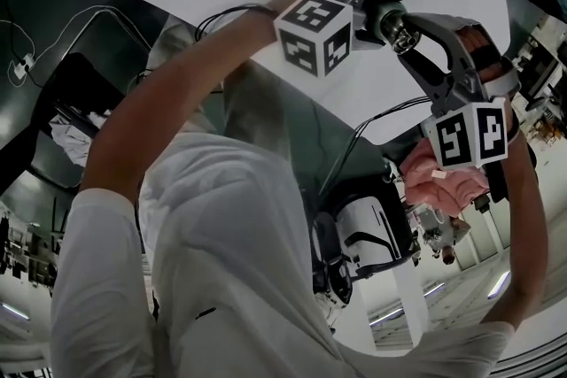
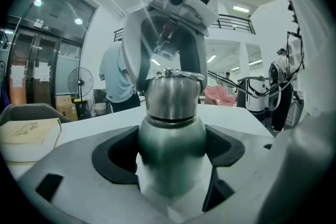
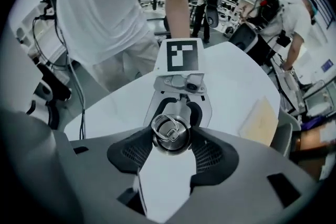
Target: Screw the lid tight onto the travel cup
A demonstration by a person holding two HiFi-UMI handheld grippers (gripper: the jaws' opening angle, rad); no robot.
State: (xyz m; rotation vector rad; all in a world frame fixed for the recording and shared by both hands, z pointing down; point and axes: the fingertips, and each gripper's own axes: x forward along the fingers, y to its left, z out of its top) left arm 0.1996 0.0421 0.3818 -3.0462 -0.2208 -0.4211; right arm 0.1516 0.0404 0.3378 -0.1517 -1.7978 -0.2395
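The white table (image 3: 239,78) is the biggest thing here, and the cup stands up straight on it.

My left gripper (image 2: 173,153) lies low and nearly flat. Its jaws are closed in on the fat bottom part of the cup (image 2: 172,139), one dark pad on each side. They look pressed against the metal, so I think the cup is held still.

My right gripper (image 3: 171,137) comes at it from above, pointing almost straight down. Its jaws are still quite wide, but that is because the lid (image 3: 170,132) sits between them. Both pads look like they touch the lid's edge, so I take it as a grip, though only a light one.

The lid is on top of the cup and it sits level, not crooked. From the side I can see a thin dark line where lid meets cup. I cannot tell if it is already tight.

On the lid lies a small metal ring (image 3: 167,127), flat and out of the way.

So what is done? The cup is held, the lid is on and the top gripper is around it. What is left, I think, is the real job: turning the lid until it will not turn any more, then letting go.
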